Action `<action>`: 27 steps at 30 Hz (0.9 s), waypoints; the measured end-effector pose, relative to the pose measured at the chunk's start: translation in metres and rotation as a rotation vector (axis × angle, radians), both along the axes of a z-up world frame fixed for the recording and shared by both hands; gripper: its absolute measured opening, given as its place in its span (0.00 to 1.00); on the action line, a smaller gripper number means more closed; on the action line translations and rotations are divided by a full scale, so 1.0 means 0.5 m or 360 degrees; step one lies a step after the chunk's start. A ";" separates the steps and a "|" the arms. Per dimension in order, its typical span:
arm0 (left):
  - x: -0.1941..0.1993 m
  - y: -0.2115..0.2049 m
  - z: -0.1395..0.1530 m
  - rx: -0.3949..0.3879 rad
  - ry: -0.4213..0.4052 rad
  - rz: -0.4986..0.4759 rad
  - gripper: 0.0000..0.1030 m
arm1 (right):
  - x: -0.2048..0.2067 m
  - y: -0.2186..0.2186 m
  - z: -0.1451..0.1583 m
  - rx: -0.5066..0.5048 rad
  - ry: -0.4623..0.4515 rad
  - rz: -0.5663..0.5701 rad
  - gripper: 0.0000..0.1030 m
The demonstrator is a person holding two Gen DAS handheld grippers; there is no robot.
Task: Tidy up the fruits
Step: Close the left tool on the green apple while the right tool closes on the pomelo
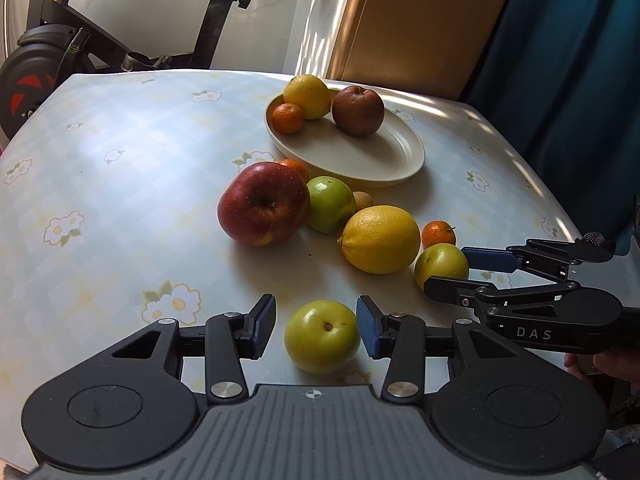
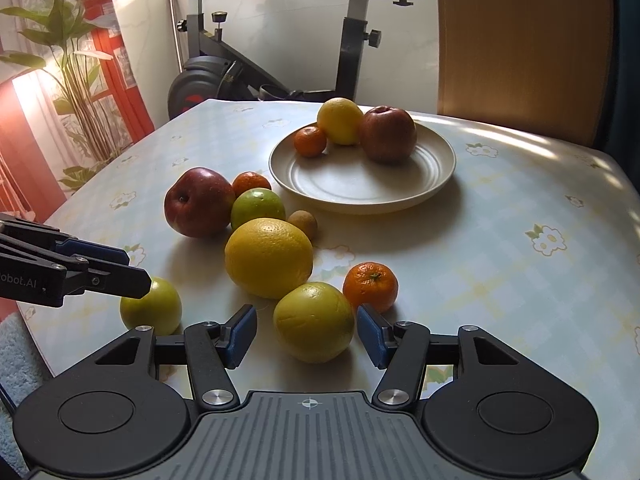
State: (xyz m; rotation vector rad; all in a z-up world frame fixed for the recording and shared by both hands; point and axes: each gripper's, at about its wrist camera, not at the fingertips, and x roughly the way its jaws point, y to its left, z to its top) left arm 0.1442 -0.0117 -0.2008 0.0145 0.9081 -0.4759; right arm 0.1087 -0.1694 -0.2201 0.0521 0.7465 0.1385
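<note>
Cream-coloured plate is sitting toward the far side of the table, carrying three fruits: one small mandarin, one yellow citrus and one dull red-brown apple. Off the plate, eight more are lying loose on the flowered cloth: one big red apple, one green apple, one little brown kiwi, one large yellow citrus, two mandarins, and two yellow-green fruits. The front half of the plate is lying bare, and open cloth is stretching wide on the right side of the right wrist view, out to the table's rim.

Left gripper is straddling the nearer yellow-green fruit, its jaws standing part open; the right blue pad is sitting at the skin, the other showing a gap. Right gripper is bracketing the second yellow-green fruit, part open too, daylight showing on both sides, nothing gripped.
</note>
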 end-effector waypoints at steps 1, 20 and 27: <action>0.001 -0.002 -0.004 0.0001 0.0012 -0.0006 0.46 | 0.001 -0.001 -0.002 -0.0001 0.0005 -0.0002 0.47; 0.017 -0.010 -0.037 -0.0036 0.0116 -0.0020 0.48 | -0.007 -0.013 -0.009 0.0033 0.0033 -0.0007 0.42; 0.022 -0.012 -0.046 -0.0023 0.0148 -0.0018 0.49 | -0.008 -0.013 -0.010 0.0038 0.0033 -0.0009 0.42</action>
